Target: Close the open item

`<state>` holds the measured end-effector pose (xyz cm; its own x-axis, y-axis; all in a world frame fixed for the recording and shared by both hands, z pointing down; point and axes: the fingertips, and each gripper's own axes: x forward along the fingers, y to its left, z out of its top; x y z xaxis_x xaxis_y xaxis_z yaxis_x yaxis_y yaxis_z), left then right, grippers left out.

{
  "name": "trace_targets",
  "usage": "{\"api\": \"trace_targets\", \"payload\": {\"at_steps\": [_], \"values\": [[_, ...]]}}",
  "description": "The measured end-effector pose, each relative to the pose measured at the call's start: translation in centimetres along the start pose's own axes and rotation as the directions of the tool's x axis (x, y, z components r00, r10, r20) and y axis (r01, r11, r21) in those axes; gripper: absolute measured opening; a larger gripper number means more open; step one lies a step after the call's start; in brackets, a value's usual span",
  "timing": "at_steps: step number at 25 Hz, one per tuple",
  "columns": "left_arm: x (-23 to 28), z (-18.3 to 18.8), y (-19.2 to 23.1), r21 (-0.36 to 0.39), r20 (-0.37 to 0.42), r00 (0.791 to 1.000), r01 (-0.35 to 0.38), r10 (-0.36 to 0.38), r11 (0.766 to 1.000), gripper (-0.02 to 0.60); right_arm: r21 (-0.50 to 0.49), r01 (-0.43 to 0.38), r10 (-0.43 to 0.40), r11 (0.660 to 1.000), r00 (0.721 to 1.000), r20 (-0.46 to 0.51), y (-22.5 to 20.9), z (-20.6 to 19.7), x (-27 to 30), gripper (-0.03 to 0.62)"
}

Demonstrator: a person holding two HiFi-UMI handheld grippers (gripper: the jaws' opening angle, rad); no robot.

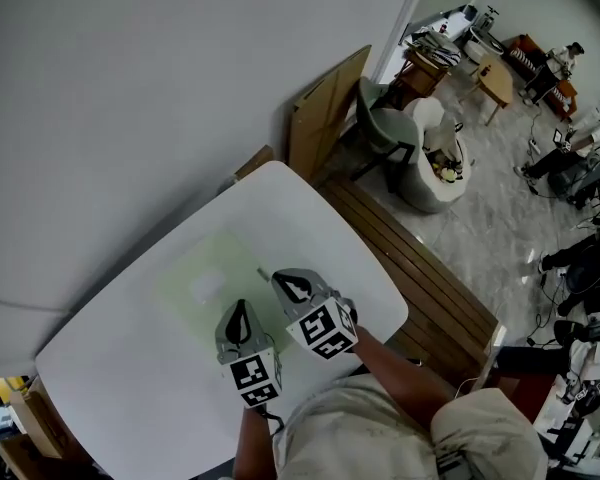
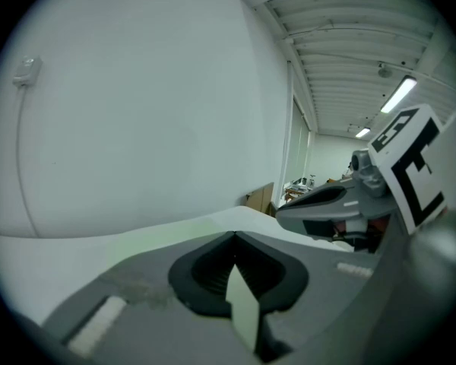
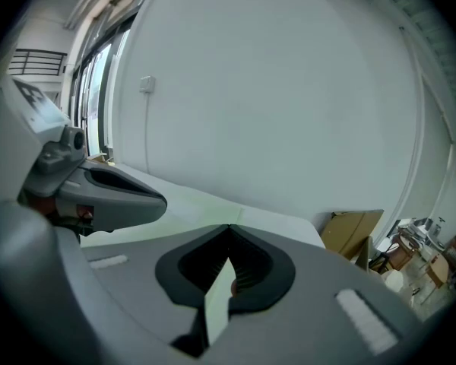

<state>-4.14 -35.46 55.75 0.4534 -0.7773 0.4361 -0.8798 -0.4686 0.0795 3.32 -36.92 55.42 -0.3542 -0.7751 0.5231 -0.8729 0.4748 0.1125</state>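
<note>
A pale green mat (image 1: 215,273) lies on the white table (image 1: 130,368). On it shows only a faint whitish patch (image 1: 206,287), too washed out to identify. No open item can be made out in any view. My left gripper (image 1: 242,308) hovers over the mat's near edge; its jaws meet at the tips with nothing between them (image 2: 234,234). Beside it, to the right, my right gripper (image 1: 283,280) is also held above the table. Its jaws are likewise shut and empty (image 3: 229,226). Each gripper view shows the other gripper alongside.
A plain white wall (image 1: 130,88) backs the table. Cardboard sheets (image 1: 325,118) lean at the table's far corner, with a green chair (image 1: 385,133) behind them. A slatted wooden bench (image 1: 420,278) runs along the table's right side. People work at the far right.
</note>
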Motion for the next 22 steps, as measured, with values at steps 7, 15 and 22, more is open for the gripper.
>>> {"api": "trace_targets", "payload": {"at_steps": [7, 15, 22], "values": [[-0.7, 3.1, -0.6, -0.013, 0.082, 0.997, -0.016, 0.017, 1.000, 0.003, 0.023, 0.055, -0.056, 0.998, 0.997, 0.057, -2.1, 1.3, -3.2, 0.002], [-2.6, 6.4, -3.7, 0.017, 0.170, 0.984, -0.054, 0.050, 0.998, 0.002, 0.009, 0.019, -0.020, 1.000, 0.989, 0.143, -3.6, 2.6, -7.3, 0.002], [-3.5, 8.5, -7.7, -0.008, 0.226, 0.968, -0.115, 0.114, 0.993, 0.002, 0.011, 0.017, -0.019, 1.000, 0.983, 0.183, -7.1, 1.5, -12.2, 0.002]]}}
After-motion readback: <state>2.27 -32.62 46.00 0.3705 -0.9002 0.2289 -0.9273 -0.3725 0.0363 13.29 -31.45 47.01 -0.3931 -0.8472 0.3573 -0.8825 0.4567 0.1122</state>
